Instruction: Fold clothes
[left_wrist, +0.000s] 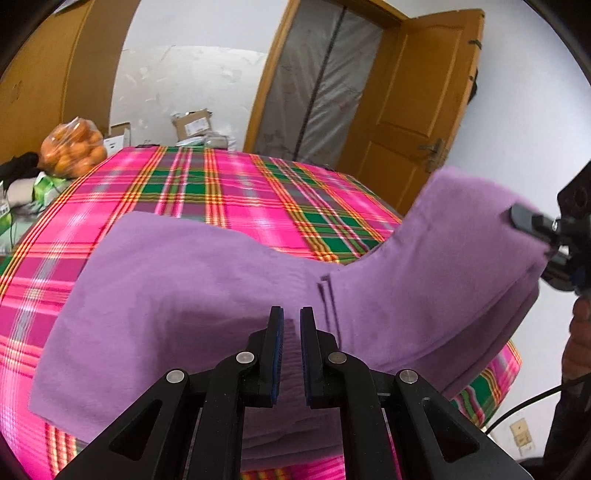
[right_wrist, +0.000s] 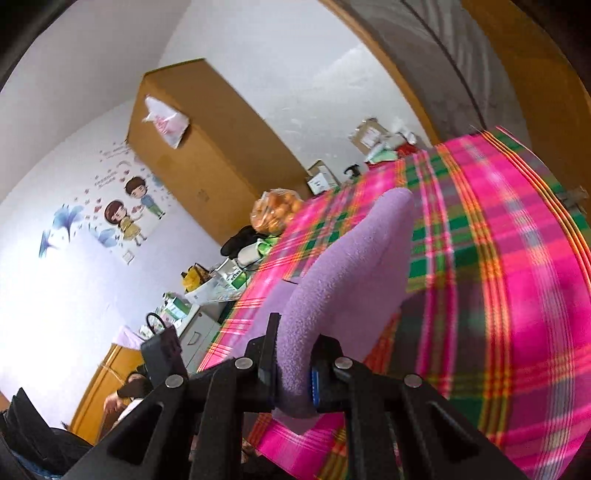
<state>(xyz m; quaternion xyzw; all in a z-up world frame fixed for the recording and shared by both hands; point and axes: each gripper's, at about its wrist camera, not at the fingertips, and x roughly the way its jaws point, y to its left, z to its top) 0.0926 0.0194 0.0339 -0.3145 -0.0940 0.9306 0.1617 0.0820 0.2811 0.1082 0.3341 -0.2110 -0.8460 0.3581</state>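
Purple fleece garment (left_wrist: 192, 280): spread on pink plaid cloth (left_wrist: 221, 192) covering bench, near edge lifted.
Left gripper (left_wrist: 291, 325): jaws nearly together, clamped on near edge of garment, thin fold pinched between blue pads.
Right gripper (right_wrist: 293, 354): at right side, clamped on thick bunched fold of garment (right_wrist: 332, 288), raised above bench.
Bag of oranges (left_wrist: 72, 149): far left, off cloth.

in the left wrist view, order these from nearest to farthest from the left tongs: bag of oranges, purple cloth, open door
1. Purple cloth, pinched in the left tongs.
2. Bag of oranges, far left, past the plaid cover's far corner.
3. Open door, upper right, at the back wall.
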